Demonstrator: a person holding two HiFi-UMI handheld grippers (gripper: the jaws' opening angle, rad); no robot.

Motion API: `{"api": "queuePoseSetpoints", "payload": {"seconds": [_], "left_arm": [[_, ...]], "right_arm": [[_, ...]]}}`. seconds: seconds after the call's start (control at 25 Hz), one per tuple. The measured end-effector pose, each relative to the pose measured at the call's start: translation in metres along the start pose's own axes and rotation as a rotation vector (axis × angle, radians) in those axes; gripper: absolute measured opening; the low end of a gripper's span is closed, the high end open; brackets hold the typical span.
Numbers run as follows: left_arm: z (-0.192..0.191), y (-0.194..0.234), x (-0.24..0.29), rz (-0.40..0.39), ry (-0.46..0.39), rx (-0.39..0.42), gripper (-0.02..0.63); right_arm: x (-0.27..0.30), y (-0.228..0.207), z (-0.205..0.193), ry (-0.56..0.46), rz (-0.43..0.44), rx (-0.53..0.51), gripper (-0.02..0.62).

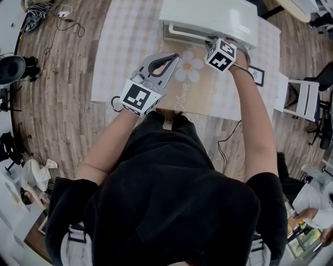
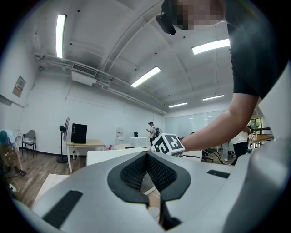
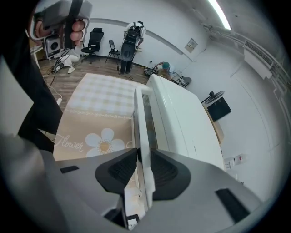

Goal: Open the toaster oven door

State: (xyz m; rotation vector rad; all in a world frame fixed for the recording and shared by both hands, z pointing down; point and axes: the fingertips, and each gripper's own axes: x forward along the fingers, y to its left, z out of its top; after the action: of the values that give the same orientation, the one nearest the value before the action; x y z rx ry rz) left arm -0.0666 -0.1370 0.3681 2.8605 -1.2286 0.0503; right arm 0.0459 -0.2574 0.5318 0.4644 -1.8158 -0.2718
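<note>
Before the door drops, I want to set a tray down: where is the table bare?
Bare: the checked cloth left of the toaster oven, out to its left edge. The flower mat before the oven is free between the left gripper and the right gripper, but crowded: the right gripper's jaws clamp the door handle.

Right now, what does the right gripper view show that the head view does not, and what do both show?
Only the right gripper view: the right tool is closed on the white door handle, which runs between its two pads. Only the head view: that tool's marker cube from above, and the left tool, closed and empty. Both: the white toaster oven and the flower mat.
</note>
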Motion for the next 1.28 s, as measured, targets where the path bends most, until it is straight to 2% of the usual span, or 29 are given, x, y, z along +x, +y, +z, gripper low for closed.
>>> {"api": "queuePoseSetpoints", "payload": {"seconds": [0.32,0.84,1.28], "left_arm": [[0.003,-0.001,-0.004,0.002,-0.003,-0.008,0.012],[-0.002,-0.003,0.001,-0.013,0.001,-0.03,0.012],[-0.015,-0.006,0.016,-0.031,0.012,-0.063,0.012]], "right_arm": [[-0.001,0.003,0.0,0.043,0.003,-0.078,0.098],[-0.005,0.026,-0.003,0.038,-0.034,-0.095,0.094],[-0.005,0.051,-0.006,0.038,-0.134,-0.148,0.092]]}}
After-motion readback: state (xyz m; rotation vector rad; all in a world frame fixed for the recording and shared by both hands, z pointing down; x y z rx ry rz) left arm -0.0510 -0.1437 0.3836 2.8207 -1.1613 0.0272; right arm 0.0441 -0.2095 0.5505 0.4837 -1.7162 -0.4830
